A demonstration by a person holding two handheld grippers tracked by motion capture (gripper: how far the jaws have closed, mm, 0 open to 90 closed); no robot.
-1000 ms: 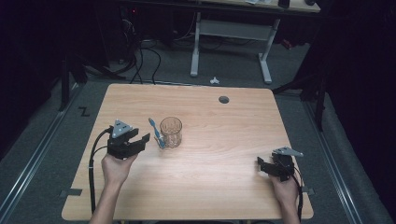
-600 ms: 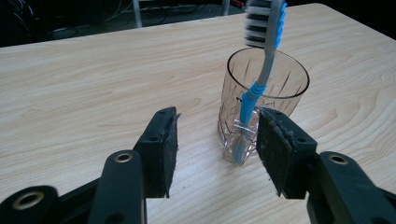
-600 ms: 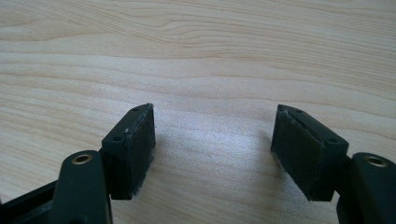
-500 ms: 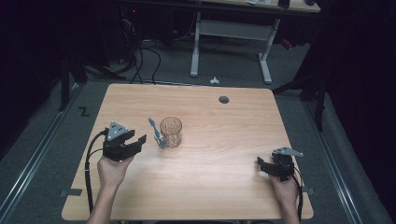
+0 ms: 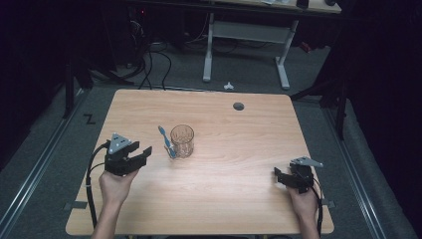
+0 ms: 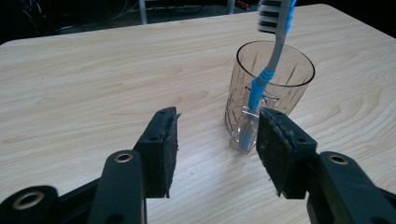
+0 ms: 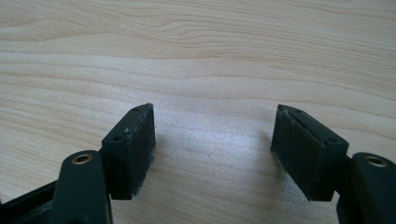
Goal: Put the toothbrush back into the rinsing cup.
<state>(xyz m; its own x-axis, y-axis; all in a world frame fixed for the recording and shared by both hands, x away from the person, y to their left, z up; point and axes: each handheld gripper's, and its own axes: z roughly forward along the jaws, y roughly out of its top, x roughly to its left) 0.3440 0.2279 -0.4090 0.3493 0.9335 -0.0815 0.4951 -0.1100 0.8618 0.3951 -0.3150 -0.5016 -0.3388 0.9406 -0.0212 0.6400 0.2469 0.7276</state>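
black padded jaws of the left gripper (image 6: 215,144) stand wide apart with nothing between them. in the high view this gripper (image 5: 142,155) now sits farther back toward the person than a second ago, when it was close beside the blue toothbrush (image 5: 166,141); a clear gap has opened between them. in that view the toothbrush lies at about two o'clock from the jaws, its clear lower end on the table (image 5: 239,144) and its blue neck propped against the outside rim of the glass cup (image 5: 182,141), bristle head up. so the brush looks let go, leaning outside the cup rather than standing in it. well away at four o'clock from the cup, the right gripper (image 5: 282,175) rests unmoved, jaws apart over bare wood.
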